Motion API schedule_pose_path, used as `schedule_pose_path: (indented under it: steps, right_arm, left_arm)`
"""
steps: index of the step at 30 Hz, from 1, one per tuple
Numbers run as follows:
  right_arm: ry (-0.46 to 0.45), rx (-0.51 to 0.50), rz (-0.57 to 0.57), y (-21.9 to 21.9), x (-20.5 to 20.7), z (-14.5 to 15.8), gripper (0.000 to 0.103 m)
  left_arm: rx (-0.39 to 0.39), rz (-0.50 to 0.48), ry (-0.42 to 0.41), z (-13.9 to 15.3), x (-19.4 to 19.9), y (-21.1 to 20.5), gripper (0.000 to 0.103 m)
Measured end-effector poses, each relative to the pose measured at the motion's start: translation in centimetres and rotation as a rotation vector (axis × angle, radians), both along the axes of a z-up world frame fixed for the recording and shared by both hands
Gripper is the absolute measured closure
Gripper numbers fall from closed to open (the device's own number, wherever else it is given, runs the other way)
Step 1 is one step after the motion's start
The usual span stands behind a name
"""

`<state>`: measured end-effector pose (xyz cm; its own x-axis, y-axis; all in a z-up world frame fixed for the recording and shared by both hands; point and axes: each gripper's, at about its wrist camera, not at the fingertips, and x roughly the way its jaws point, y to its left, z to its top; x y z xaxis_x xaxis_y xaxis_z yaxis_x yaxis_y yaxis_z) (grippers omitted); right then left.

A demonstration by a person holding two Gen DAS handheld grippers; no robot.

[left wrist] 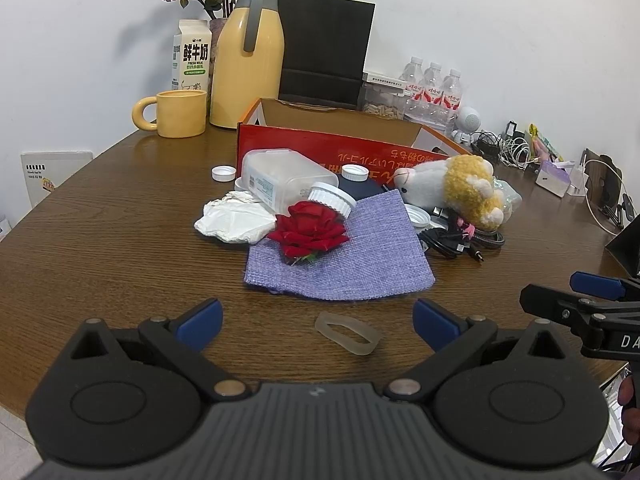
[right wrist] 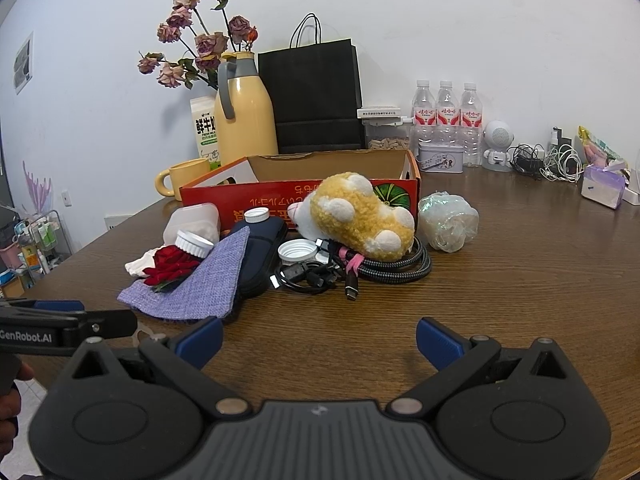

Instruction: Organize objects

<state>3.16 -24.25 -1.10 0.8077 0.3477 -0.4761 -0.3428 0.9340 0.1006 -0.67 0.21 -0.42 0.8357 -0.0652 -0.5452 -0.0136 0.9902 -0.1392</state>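
Note:
A pile of loose items lies on the wooden table in front of an open red cardboard box (left wrist: 320, 142) (right wrist: 304, 196). It holds a purple cloth (left wrist: 340, 256) (right wrist: 196, 280), a red fabric rose (left wrist: 310, 230) (right wrist: 170, 266), a clear plastic jar (left wrist: 288, 178) lying on its side, a yellow and white plush toy (left wrist: 460, 186) (right wrist: 356, 216), coiled cables (right wrist: 384, 266) and white caps. A translucent rubber band (left wrist: 347, 333) lies just ahead of my left gripper (left wrist: 318, 318), which is open and empty. My right gripper (right wrist: 320, 340) is open and empty, short of the cables.
A yellow thermos (left wrist: 248, 56), yellow mug (left wrist: 176, 114), milk carton (left wrist: 192, 56), black paper bag (left wrist: 324, 48) and three water bottles (right wrist: 446, 120) stand behind the box. A crumpled clear wrapper (right wrist: 450, 222) lies right of the plush. Chargers and a tissue pack (right wrist: 602, 186) sit far right.

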Motion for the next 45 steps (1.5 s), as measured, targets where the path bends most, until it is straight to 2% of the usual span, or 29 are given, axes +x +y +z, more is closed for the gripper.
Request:
schedule_pose_path:
  steps: [14, 16, 21, 26, 28, 29, 30, 31, 32, 33, 45]
  right_arm:
    - [0.005, 0.002, -0.002, -0.3, -0.2, 0.0, 0.0]
    - [0.006, 0.003, -0.003, -0.3, -0.2, -0.1, 0.0]
    - [0.01, 0.008, -0.001, -0.6, -0.1, -0.5, 0.0]
    - [0.014, 0.014, -0.002, -0.9, 0.0, -0.9, 0.0]
    - [0.016, 0.016, -0.003, -1.1, 0.0, -1.0, 0.0]
    - [0.017, 0.017, -0.003, -1.1, 0.1, -1.1, 0.0]
    - [0.018, 0.018, -0.003, -1.1, 0.1, -1.1, 0.0]
    - [0.019, 0.018, -0.003, -1.2, 0.1, -1.2, 0.0]
    - [0.02, 0.019, -0.003, -1.2, 0.1, -1.2, 0.0]
    - [0.02, 0.02, -0.004, -1.3, 0.1, -1.3, 0.0]
    - [0.017, 0.008, 0.011, -0.7, 0.6, -1.6, 0.0]
  left_arm:
    - [0.013, -0.011, 0.01, -0.3, -0.2, -0.9, 0.0]
    - [0.019, -0.017, 0.015, -0.5, -0.1, -1.1, 0.006]
    - [0.034, -0.032, 0.036, -0.9, 0.3, -2.0, 0.031]
    - [0.058, -0.031, 0.042, -1.4, 0.8, -2.7, 0.034]
    - [0.072, -0.022, 0.04, -1.5, 1.1, -2.9, 0.039]
    - [0.086, -0.016, 0.038, -1.5, 1.2, -3.1, 0.048]
    - [0.102, -0.004, 0.036, -1.5, 1.3, -3.3, 0.066]
    - [0.107, -0.001, 0.036, -1.5, 1.3, -3.4, 0.076]
    - [0.107, -0.004, 0.036, -1.5, 1.2, -3.4, 0.092]
    - [0.101, -0.01, 0.037, -1.4, 1.2, -3.4, 0.095]
    - [0.081, -0.017, -0.029, -0.1, 0.5, -2.8, 0.097]
